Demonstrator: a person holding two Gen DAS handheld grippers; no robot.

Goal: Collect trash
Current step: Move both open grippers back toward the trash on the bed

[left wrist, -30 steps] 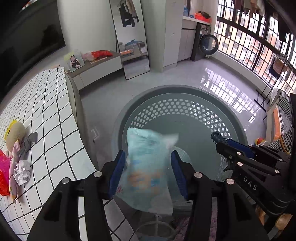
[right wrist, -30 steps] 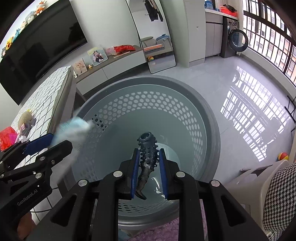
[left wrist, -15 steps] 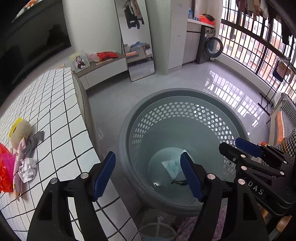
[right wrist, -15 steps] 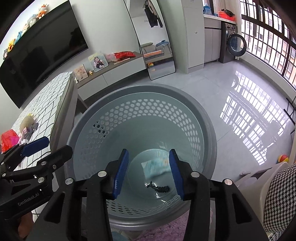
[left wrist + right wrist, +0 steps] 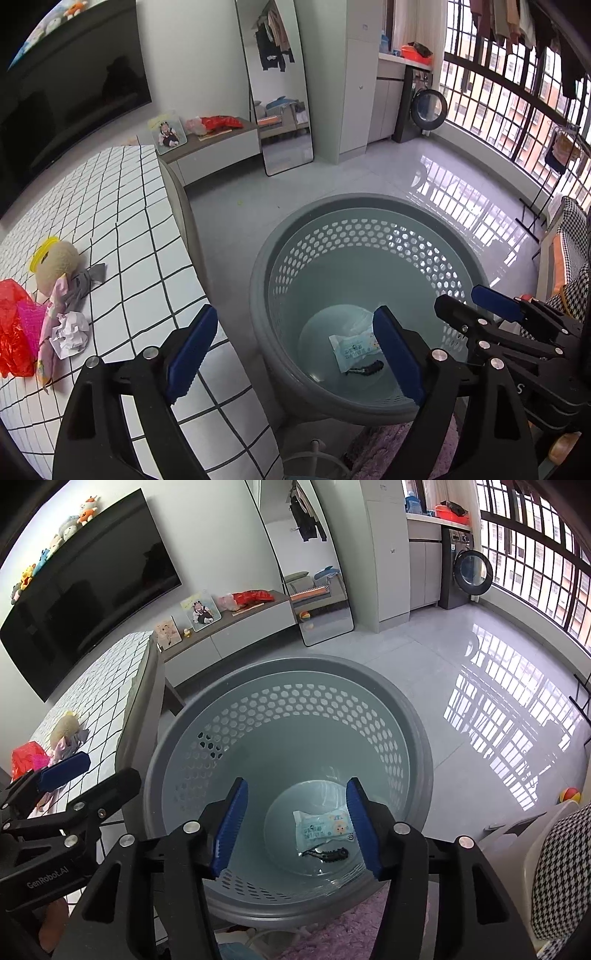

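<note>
Left hand-held gripper [image 5: 293,352] tilted down, just opening, empty | right hand-held gripper [image 5: 295,829] same, over basket [image 5: 406,716]

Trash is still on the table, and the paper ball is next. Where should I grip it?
Pinch the paper ball across its middle, coming from above: it is a loose crumple lying flat on the table, touching the pink wrapper.

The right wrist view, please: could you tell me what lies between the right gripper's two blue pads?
Nothing is held there. Between the open right gripper, only the grey perforated plastic basket shows below, with a pale blue wipes packet and a black spiky strip on its floor.
</note>
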